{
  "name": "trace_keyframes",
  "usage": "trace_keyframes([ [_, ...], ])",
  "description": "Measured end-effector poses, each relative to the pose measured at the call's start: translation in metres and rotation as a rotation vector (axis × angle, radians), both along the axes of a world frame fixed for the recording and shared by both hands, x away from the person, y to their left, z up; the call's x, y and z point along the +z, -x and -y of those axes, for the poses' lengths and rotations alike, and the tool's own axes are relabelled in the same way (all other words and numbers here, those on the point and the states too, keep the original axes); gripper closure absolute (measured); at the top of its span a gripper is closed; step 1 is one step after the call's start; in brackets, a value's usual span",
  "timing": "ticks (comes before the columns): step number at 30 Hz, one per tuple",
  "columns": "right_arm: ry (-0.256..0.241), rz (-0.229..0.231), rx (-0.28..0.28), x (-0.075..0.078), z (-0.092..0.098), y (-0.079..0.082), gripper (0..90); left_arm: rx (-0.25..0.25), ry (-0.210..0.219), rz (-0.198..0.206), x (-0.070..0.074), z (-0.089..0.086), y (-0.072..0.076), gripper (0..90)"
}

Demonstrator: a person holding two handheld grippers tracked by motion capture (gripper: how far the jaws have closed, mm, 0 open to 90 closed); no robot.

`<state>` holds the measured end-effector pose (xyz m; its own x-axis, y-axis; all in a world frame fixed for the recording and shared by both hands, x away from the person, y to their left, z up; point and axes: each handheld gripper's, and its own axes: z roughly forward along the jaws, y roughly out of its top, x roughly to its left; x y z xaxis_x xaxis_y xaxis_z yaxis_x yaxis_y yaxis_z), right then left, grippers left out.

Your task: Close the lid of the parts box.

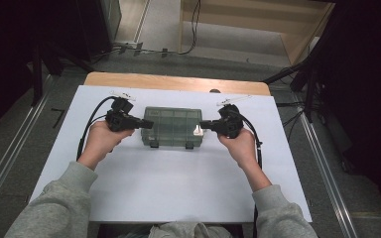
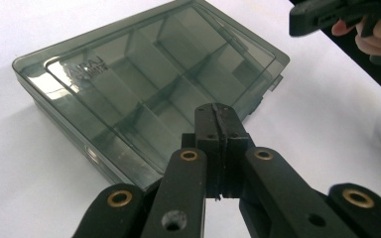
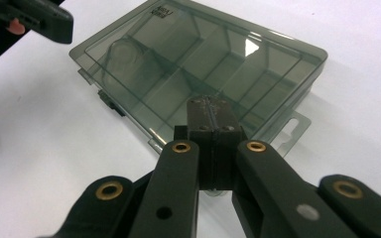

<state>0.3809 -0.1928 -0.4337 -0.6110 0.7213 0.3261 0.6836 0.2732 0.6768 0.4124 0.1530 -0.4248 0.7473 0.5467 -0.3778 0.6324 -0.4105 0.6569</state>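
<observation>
A smoky, see-through compartment box (image 1: pixel 172 125) lies flat in the middle of the white table top, lid closed, with two latches on its near side. My left gripper (image 1: pixel 149 123) hovers at the box's left end, jaws pressed together on nothing. My right gripper (image 1: pixel 203 125) mirrors it at the box's right end, also shut and empty. In the left gripper view the closed tips (image 2: pixel 217 111) sit just over the box (image 2: pixel 129 84). The right gripper view shows its closed tips (image 3: pixel 209 106) above the box (image 3: pixel 193 64), next to a clear hang tab (image 3: pixel 292 126).
A white sheet (image 1: pixel 178 183) covers the table, and a wooden strip (image 1: pixel 178 82) shows at the far edge. Metal rails (image 1: pixel 10 148) run along the floor on both sides. Cables (image 1: pixel 193 29) lie on the floor beyond the table.
</observation>
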Motion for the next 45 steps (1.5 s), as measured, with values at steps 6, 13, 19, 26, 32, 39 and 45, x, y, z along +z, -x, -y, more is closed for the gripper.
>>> trace_keyframes([
  [6, 0.014, -0.004, -0.001, -0.007, -0.003, 0.001, 87.8, 0.000, -0.029, 0.023, -0.009, 0.004, 0.001, 90.0],
  [13, 0.053, 0.012, 0.003, -0.018, -0.010, 0.002, 87.7, 0.008, -0.068, 0.019, -0.024, 0.004, -0.002, 90.0],
  [19, 0.068, 0.002, -0.020, -0.025, -0.011, 0.000, 87.7, 0.018, -0.060, 0.030, -0.027, 0.000, -0.002, 90.0],
  [26, 0.088, 0.005, -0.023, -0.033, -0.016, 0.002, 87.8, 0.017, -0.078, 0.038, -0.031, 0.003, 0.000, 90.0],
  [32, 0.112, 0.036, -0.009, -0.036, -0.022, 0.006, 88.1, 0.014, -0.075, 0.028, -0.035, 0.004, 0.001, 90.0],
  [39, 0.076, 0.026, -0.008, -0.039, -0.019, 0.006, 88.2, 0.025, -0.089, 0.045, -0.037, 0.005, 0.003, 90.0],
  [45, 0.070, 0.029, -0.011, -0.039, -0.018, 0.006, 87.7, 0.014, -0.083, 0.065, -0.037, 0.006, 0.003, 90.0],
])
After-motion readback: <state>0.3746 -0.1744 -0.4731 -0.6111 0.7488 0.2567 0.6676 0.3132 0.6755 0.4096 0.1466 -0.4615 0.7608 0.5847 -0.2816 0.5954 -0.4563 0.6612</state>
